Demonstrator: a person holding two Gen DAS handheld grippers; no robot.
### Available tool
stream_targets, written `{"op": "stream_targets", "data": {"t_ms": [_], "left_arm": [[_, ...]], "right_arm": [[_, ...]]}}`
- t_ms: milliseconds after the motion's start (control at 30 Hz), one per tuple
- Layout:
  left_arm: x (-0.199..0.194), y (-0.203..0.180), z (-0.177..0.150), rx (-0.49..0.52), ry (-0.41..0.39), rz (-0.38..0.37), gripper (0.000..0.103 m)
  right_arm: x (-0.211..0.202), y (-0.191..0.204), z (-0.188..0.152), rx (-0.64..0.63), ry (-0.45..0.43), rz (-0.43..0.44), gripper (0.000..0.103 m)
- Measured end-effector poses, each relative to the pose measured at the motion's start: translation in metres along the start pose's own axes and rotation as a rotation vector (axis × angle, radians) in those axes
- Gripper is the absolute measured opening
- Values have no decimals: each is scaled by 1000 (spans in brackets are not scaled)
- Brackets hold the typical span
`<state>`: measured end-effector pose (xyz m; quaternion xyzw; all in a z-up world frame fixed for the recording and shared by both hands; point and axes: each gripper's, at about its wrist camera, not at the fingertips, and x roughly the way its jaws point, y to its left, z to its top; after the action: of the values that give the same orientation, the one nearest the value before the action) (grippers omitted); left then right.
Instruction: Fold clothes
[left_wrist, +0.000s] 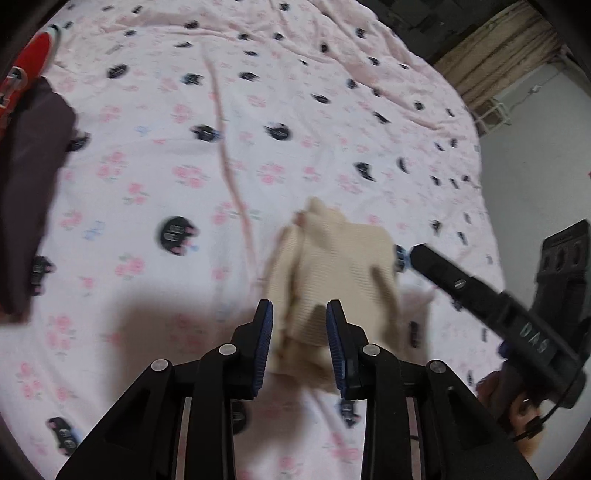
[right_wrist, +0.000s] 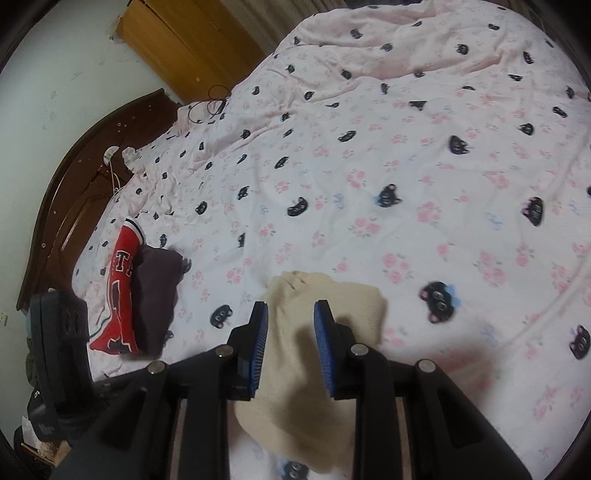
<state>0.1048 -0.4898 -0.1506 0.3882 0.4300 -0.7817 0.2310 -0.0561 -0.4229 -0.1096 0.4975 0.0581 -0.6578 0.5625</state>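
Both grippers are hanging over the bed with their jaws apart and nothing between the ribbed blue pads. Seen from its own camera, the left gripper (left_wrist: 299, 343) is poised above a cream ribbed-knit garment (left_wrist: 332, 280), which is lying in a loosely bunched, partly folded heap on the pink cotton bedsheet printed with black cat faces and small pink flowers (left_wrist: 166, 166). The knit looks soft and thick, with fine ridges running along it; its edges are blurred in the left view, so the exact fold lines are hard to read. The right gripper (right_wrist: 291, 347), black plastic with silver pivot pins, is likewise spread wide over the same cream knit (right_wrist: 295, 376), which is spilling from between the fingers toward the near edge of the mattress. In the left view that gripper is showing from the side at the right edge (left_wrist: 498, 295), its tip near the garment's right border; whether they touch I cannot tell. Well apart, toward the dark curved wooden headboard (right_wrist: 62, 206), a folded red fabric piece with white block letters (right_wrist: 120, 291) is lying against a folded dark plum-brown garment (right_wrist: 157, 291). The sheet is creased and rumpled, with one long ridge running up its middle.
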Motion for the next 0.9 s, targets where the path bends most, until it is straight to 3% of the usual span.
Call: {"op": "stream_targets", "data": {"t_ms": [100,233,267,333,633,900], "left_arm": [[13,-9,1,16,28,-22,30],[28,-7,0,33,56,113,33],[31,-3,0,21,66,129,33],[32,3,-1,-11,77,109,34],[33,12,-3,-39,93,84,35],[35,21,-4,-72,105,62,35]], "right_arm": [[-2,-9,-11,14,9,-8,28],[-3,-24,-23,50,21,-3,28],[-2,-29,-26,71,23,10,33],[-1,-38,-30,114,27,39,43],[19,-58,-50,244,71,249,44],[31,-71,-60,324,76,295,48]]}}
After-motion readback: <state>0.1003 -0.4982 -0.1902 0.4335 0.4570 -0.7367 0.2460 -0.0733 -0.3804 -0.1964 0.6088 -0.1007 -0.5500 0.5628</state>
